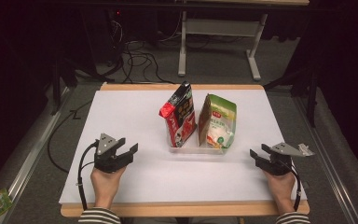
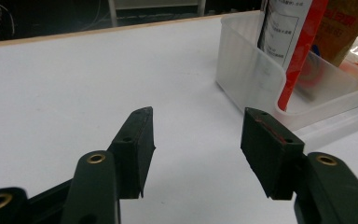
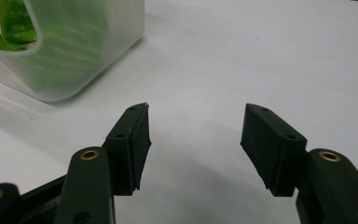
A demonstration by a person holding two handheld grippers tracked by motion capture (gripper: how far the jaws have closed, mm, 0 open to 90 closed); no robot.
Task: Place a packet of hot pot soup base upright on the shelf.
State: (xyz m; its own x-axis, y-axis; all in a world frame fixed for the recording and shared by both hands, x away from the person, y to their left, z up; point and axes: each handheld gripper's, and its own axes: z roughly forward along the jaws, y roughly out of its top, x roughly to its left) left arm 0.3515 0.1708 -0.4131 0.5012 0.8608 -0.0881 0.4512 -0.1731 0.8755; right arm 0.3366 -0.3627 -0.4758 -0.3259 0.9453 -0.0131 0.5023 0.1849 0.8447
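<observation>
Two tools rest low on the white, matte worktop (image 1: 135,186), one in each hand. Left tool (image 1: 131,150) has its two black, flat-padded jaws standing apart with nothing between them; right tool (image 1: 257,153) likewise gapes on bare worktop. Ahead of both and between them sits one shallow translucent plastic tray (image 1: 196,149) with rounded corners and faintly ribbed walls. Two packets stand upright in it: one glossy red-and-black foil packet (image 1: 179,114) on the side nearer the left tool, and one crinkled green-and-brown packet (image 1: 218,122) on the side nearer the right tool, the two just beside each other. Both tools are well apart from the tray, touching neither it nor the packets.
</observation>
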